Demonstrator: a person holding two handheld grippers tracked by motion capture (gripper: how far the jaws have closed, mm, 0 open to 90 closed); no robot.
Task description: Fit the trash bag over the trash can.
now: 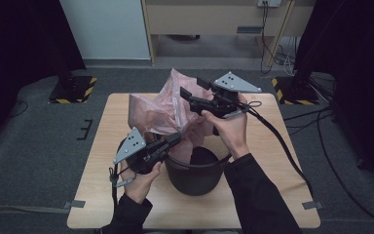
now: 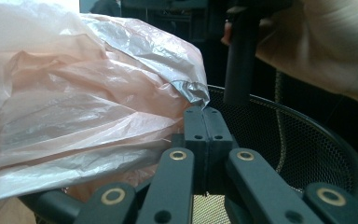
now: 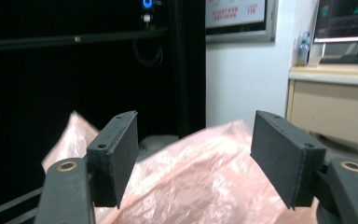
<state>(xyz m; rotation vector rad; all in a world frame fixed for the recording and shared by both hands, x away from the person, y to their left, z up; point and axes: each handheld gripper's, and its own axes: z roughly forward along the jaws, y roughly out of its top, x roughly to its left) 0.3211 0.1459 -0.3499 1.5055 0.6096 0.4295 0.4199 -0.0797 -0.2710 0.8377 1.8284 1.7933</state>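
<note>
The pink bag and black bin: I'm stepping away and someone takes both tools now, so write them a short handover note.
Left tool: shut on the edge of the pink plastic bag at the rim of the black mesh bin.
Right tool: open, nothing between its jaws, raised over the bag.
Things: the bin stands near the table's front edge; the bag billows above and behind it.
Done: one edge pinned at the rim.
Left: probably grip the loose side and spread the bag around the rim.

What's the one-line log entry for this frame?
left gripper: shut on pink bag at bin rim | right gripper: open above bag, holding nothing
</note>
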